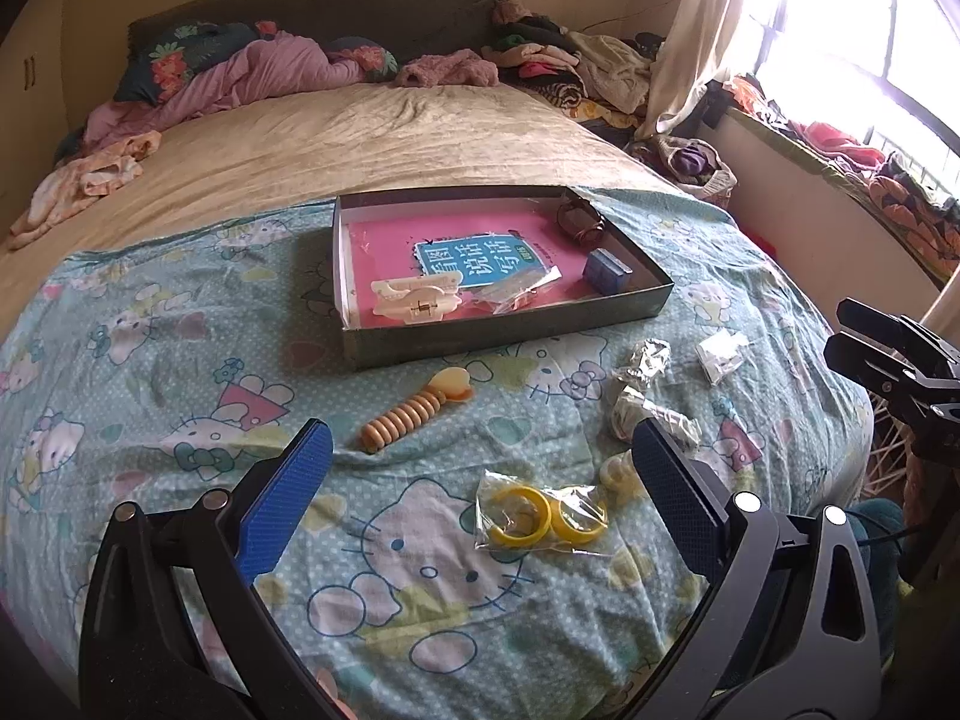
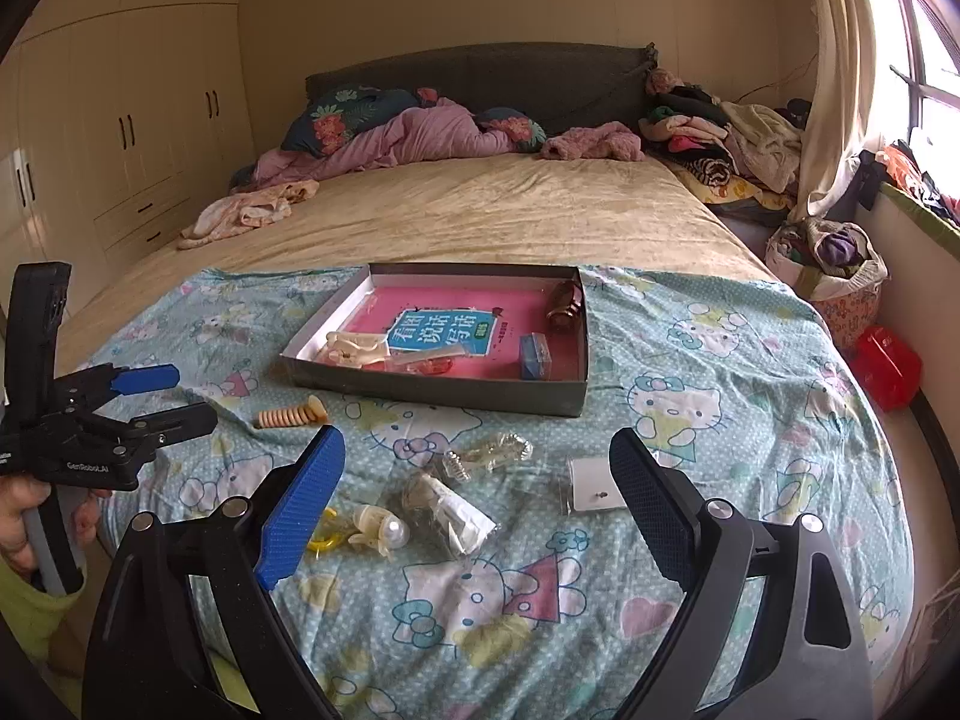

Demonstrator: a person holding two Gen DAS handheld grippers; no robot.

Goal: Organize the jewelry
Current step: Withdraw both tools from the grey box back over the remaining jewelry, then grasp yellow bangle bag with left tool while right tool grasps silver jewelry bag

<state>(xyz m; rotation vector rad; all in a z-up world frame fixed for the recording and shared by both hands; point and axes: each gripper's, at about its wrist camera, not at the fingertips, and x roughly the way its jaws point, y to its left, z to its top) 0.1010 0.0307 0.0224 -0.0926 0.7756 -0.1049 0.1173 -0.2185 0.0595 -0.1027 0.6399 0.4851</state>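
My left gripper (image 1: 483, 444), right gripper (image 2: 477, 450): both spread wide, empty. Bagged yellow rings (image 1: 543, 517) on sheet (image 1: 150, 360), near box (image 1: 510, 330). Risk: slippery film, probably thin; pads may skid off.

Cartoon-cat teal sheet (image 1: 180, 360), yellow bangles (image 1: 543, 516), pink-lined box (image 1: 504, 330)

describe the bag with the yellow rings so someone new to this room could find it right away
On the bed, find the Hello Kitty sheet and the shallow box resting on it. Nearer than the box, past the wooden bead bracelet, lies a clear plastic bag. It alone holds two bright yellow rings side by side; the neighbouring packets look silvery or white.
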